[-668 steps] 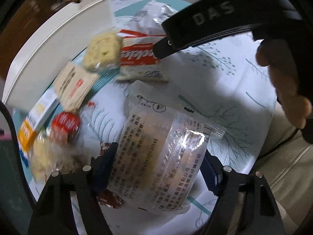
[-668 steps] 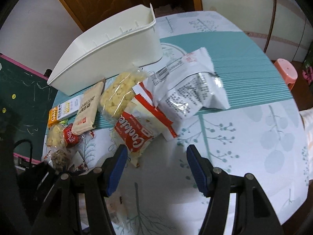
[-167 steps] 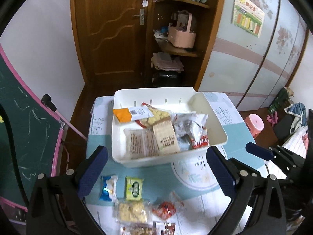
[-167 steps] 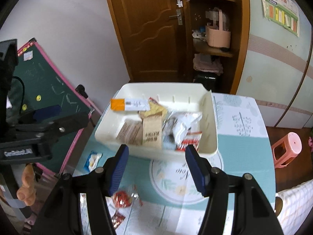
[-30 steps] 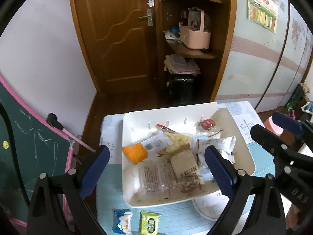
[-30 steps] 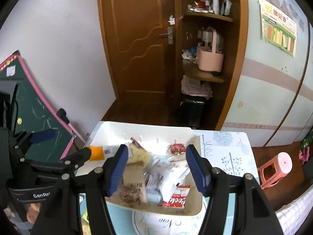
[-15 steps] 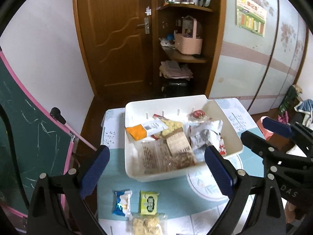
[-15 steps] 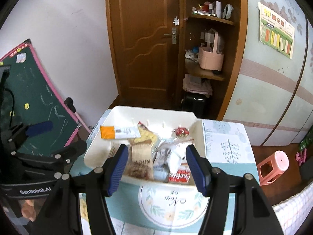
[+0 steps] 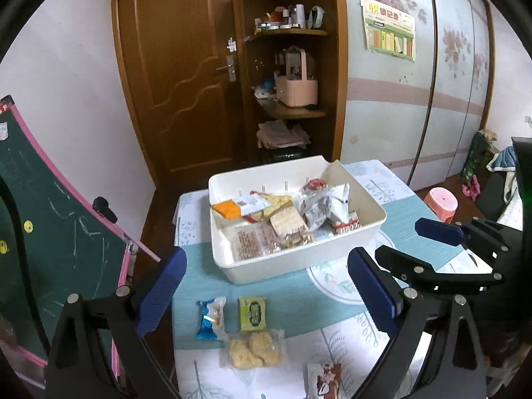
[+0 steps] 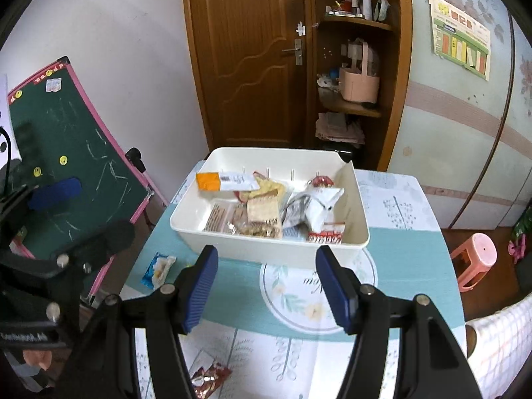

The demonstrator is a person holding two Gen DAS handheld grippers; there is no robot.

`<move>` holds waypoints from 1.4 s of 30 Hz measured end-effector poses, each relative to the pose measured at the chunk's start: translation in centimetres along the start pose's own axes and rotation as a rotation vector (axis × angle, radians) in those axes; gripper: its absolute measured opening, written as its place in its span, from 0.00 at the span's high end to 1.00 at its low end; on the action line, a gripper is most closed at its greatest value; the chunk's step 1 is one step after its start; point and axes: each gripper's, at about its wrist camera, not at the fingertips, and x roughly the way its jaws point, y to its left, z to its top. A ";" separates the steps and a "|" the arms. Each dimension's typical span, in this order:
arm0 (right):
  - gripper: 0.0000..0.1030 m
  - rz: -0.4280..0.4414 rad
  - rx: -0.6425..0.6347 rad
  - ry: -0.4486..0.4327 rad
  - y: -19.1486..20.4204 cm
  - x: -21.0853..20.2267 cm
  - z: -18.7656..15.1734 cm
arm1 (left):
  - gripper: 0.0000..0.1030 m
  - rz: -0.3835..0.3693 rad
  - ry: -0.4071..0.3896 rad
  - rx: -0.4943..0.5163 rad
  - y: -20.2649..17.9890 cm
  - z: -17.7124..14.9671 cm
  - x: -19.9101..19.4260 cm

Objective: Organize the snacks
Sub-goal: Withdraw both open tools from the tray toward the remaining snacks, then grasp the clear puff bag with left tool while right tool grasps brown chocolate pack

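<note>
A white bin [image 9: 301, 266] [image 10: 266, 251] stands at the table's far end, filled with several snack packs, an orange-ended one [image 9: 229, 208] on top at the left. Loose snacks lie nearer on the cloth: a blue pack [image 9: 209, 319] [image 10: 158, 270], a green pack [image 9: 252, 312], a clear bag of yellow puffs [image 9: 253, 349], a brown-and-white pack [image 9: 324, 380] and a red wrapper [image 10: 209, 377]. My left gripper [image 9: 266, 289] hangs open above them, nothing between its blue pads. My right gripper [image 10: 267, 289] is open too, empty, short of the bin.
A green chalkboard [image 9: 50, 232] with a pink frame leans at the table's left. A pink stool [image 10: 478, 259] stands on the floor to the right. Behind the table are a wooden door [image 9: 179, 76] and corner shelves [image 9: 292, 109].
Both grippers have drawn back from the bin and away from the door. The bin now sits farther off, and the loose snacks on the near cloth have come into view.
</note>
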 end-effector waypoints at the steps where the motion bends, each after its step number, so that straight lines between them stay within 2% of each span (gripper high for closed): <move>1: 0.40 -0.001 0.002 0.003 0.2 -0.1 -0.5 | 0.06 0.001 0.009 -0.005 0.1 -0.4 0.0; 10: 0.40 0.038 0.010 0.057 1.8 0.1 -4.2 | 0.06 -0.010 0.118 -0.098 2.4 -5.2 1.6; 16: 0.40 0.044 -0.017 0.117 2.7 1.7 -6.5 | 0.06 0.049 0.137 -0.154 3.9 -9.0 2.6; 22: 0.40 0.052 -0.013 0.229 2.8 4.2 -9.9 | 0.06 0.171 0.182 -0.211 5.2 -13.2 3.8; 27: 0.40 0.074 -0.047 0.328 4.3 6.2 -12.2 | 0.06 0.178 0.248 -0.243 6.1 -16.1 4.9; 38: 0.40 0.172 -0.031 0.536 6.2 9.5 -15.0 | 0.06 0.171 0.264 -0.287 7.2 -17.2 5.2; 41: 0.39 0.183 -0.038 0.617 6.7 10.5 -15.9 | 0.06 0.161 0.277 -0.301 7.3 -17.5 5.5; 42: 0.39 0.180 -0.046 0.609 6.9 10.4 -15.9 | 0.06 0.159 0.280 -0.304 7.3 -17.6 5.6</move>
